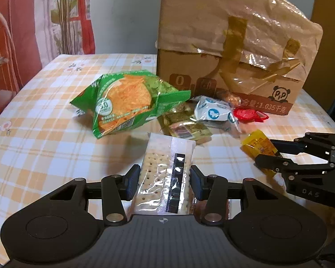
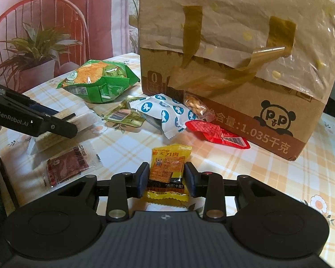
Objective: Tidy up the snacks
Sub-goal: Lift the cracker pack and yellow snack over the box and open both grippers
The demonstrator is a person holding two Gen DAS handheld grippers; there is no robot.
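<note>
My left gripper is shut on a clear pack of crackers, held just over the checked tablecloth. My right gripper is shut on a small yellow snack packet; the packet also shows in the left wrist view. Ahead lie a green chip bag, a gold-green packet, a white-and-blue packet, a red packet and a bag of nuts. A red jerky packet lies left of my right gripper.
A taped cardboard box with a panda print stands at the back right of the table. A chair and a potted plant stand beyond the table's far left edge.
</note>
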